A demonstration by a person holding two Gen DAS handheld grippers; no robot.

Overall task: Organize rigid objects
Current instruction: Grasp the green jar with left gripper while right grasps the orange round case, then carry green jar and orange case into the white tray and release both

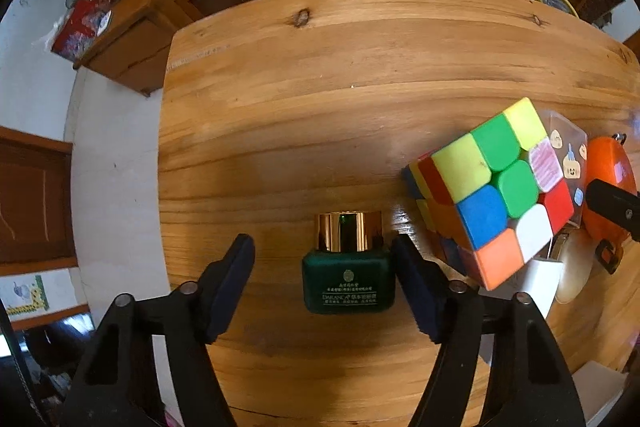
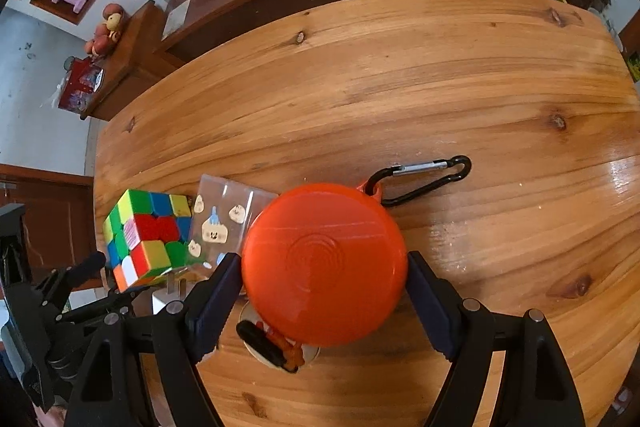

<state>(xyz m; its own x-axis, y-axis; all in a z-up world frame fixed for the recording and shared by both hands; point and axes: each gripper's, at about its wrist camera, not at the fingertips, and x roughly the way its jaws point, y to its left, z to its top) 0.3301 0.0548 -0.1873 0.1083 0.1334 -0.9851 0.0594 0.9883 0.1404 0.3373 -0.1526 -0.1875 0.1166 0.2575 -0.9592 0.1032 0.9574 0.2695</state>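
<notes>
A: So, where is the left gripper (image 1: 324, 259)?
B: Low over the wooden table (image 1: 340, 87), its fingers spread on either side of the green jar (image 1: 347, 277) with the gold cap. The right finger is just beside the jar; the left stands apart.
A: And the right gripper (image 2: 324, 275)?
B: Its pads sit against both sides of the orange round case (image 2: 324, 263), whose black carabiner (image 2: 424, 179) lies on the table.
A: Anything else?
B: A puzzle cube (image 2: 146, 237) leans beside a clear sticker-covered box (image 2: 224, 219), left of the case.
</notes>
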